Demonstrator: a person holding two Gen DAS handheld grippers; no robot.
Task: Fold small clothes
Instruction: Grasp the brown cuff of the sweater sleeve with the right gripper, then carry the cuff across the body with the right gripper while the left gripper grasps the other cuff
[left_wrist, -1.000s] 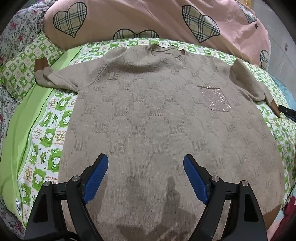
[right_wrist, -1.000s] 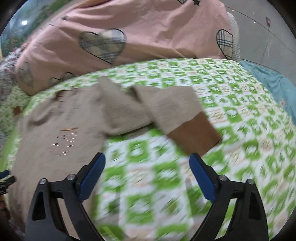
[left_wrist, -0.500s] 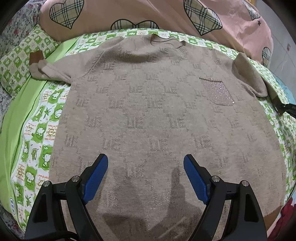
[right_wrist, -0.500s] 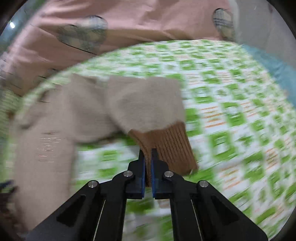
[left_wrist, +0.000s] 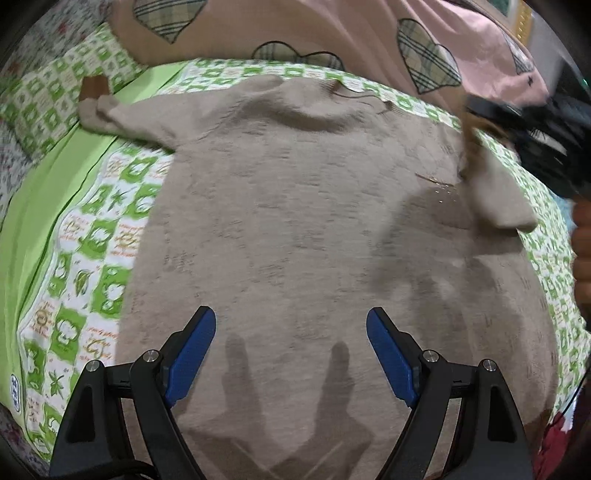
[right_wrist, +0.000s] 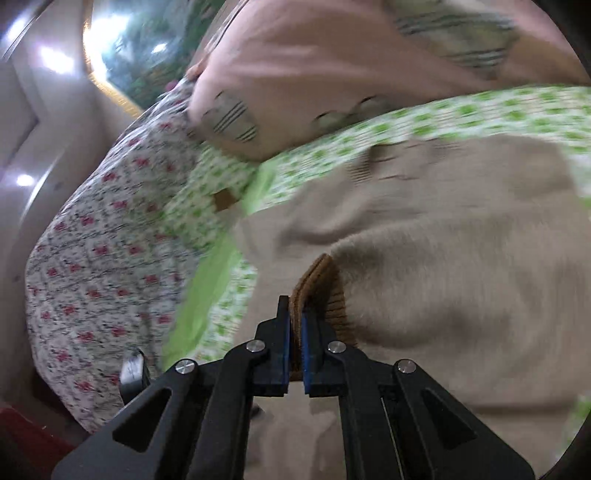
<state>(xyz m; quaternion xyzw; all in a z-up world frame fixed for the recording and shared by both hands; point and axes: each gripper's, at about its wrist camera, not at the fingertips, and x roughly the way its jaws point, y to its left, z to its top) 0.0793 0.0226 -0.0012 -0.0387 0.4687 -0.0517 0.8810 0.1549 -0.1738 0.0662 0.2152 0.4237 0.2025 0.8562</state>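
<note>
1. So, left gripper (left_wrist: 291, 350) hung with jaws wide and empty over the lower part of the beige sweater (left_wrist: 295, 221), which lay flat on the green checked sheet (left_wrist: 92, 236).
2. Step: right sleeve fold. Right gripper (right_wrist: 294, 328) was clamped on the brown cuff (right_wrist: 317, 280), tilted down over the chest.
3. Next, I judged: lay the cuff flat, then release.

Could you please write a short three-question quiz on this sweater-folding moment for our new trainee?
1. True or false: the left claw is shut on the sweater.
2. What does the right claw grip? A) the brown cuff B) the neckline C) the pink quilt
3. Fill in: the sweater lies on a sheet checked white and ____.

Key: 1 false, it is open above the sweater; 2 A; 3 green.
</note>
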